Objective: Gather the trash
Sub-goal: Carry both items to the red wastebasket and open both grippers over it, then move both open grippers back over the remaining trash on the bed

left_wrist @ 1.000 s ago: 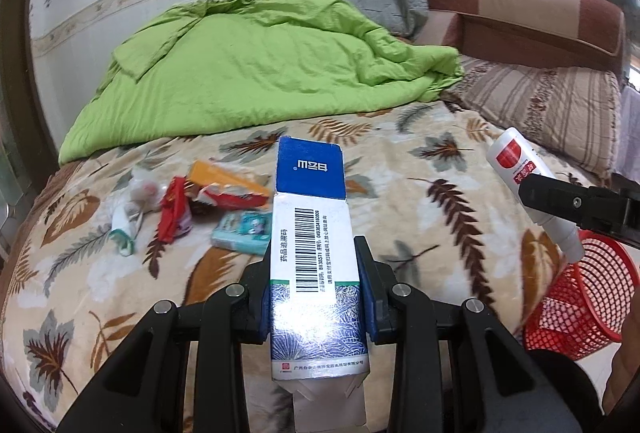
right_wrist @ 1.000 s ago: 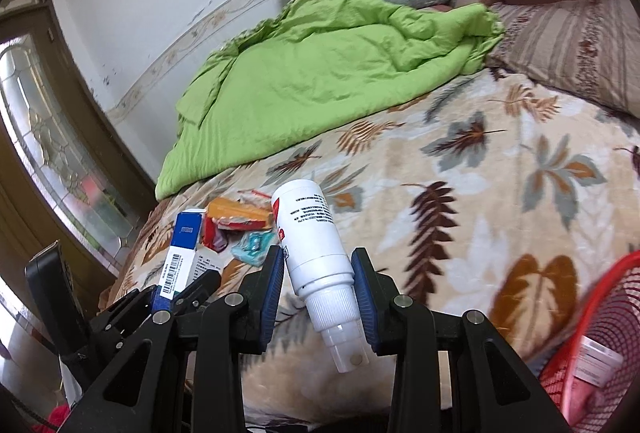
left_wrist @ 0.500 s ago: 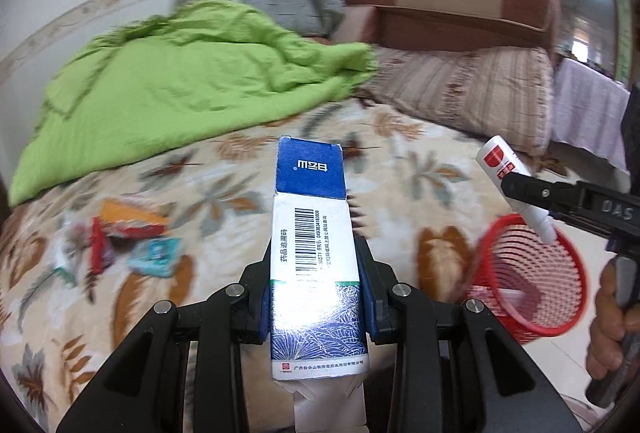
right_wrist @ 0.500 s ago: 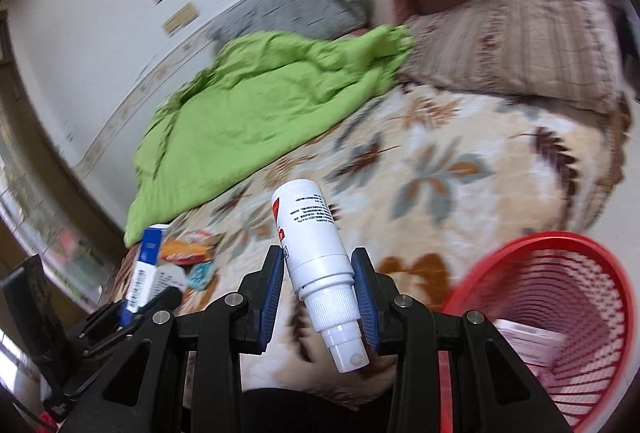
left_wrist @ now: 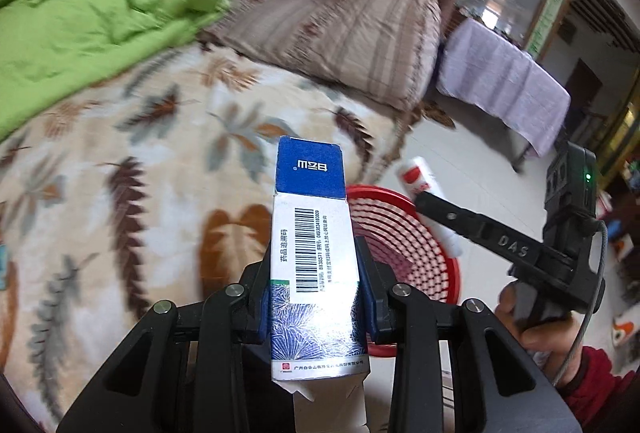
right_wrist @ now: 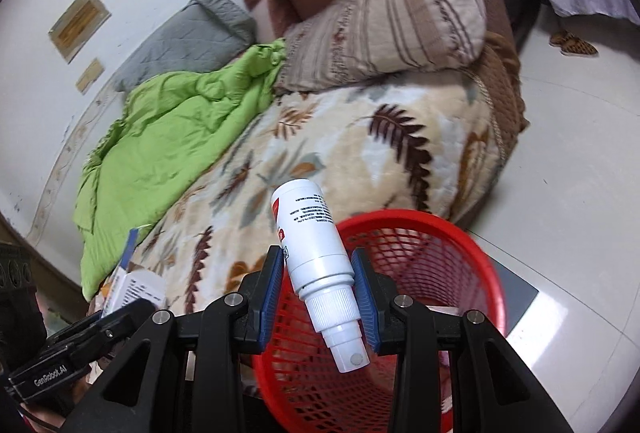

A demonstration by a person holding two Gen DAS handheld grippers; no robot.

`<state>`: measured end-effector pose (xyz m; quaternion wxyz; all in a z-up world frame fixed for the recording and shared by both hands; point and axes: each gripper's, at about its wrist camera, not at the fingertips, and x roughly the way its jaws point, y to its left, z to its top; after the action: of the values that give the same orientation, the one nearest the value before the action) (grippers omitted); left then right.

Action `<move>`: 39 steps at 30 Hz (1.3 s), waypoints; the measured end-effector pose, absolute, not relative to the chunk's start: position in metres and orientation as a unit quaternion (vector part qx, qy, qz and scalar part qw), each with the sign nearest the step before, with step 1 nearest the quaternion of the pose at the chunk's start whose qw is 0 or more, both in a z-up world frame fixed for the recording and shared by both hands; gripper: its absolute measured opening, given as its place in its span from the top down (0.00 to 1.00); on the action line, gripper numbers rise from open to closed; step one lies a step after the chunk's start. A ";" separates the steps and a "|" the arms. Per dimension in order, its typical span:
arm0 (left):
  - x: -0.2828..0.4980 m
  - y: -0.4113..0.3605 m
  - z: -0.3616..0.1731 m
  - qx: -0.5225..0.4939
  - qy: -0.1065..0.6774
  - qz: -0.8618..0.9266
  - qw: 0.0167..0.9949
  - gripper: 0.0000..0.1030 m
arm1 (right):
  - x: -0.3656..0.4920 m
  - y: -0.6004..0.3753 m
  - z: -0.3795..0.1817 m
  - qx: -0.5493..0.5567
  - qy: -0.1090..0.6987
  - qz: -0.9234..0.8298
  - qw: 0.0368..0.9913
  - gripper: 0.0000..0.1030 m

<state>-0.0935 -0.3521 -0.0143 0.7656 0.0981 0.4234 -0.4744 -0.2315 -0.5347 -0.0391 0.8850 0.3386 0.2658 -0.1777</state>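
My left gripper [left_wrist: 316, 293] is shut on a blue-and-white medicine box [left_wrist: 312, 233] with a barcode, held over the bed's edge with the red mesh basket [left_wrist: 404, 245] just behind it. My right gripper [right_wrist: 318, 293] is shut on a white spray bottle [right_wrist: 316, 253], nozzle toward the camera, held above the near rim of the red basket [right_wrist: 440, 257]. The bottle [left_wrist: 424, 189] and right gripper also show in the left wrist view, over the basket's far rim. The box [right_wrist: 128, 273] shows at the left of the right wrist view.
The bed has a leaf-print blanket [left_wrist: 120, 173], a green quilt [left_wrist: 80, 21] and striped pillows [left_wrist: 340, 37]. The basket stands on the pale tiled floor [right_wrist: 560, 173] beside the bed. A table with a lilac cloth [left_wrist: 500, 73] stands further off.
Both grippers have swung right, from over the bed toward the red basket, each still holding its item. The trash pile on the bed has left the view.
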 end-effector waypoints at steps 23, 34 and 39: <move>-0.059 -0.299 -0.015 0.080 0.417 -0.431 0.796 0.44 | -0.231 -0.600 -0.048 0.186 0.212 -0.358 0.890 0.62; -0.029 -0.203 -0.012 0.044 0.418 -0.358 0.834 0.44 | -0.225 -0.583 -0.071 0.250 0.231 -0.324 0.883 0.62; -0.024 -0.176 -0.011 0.035 0.413 -0.341 0.844 0.44 | -0.242 -0.575 -0.072 0.278 0.241 -0.321 0.873 0.62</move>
<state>-0.0244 -0.1756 -0.0107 0.8440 0.0351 0.4127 -0.3409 -0.2420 -0.5754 -0.0719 0.8727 0.2784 0.2405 -0.3210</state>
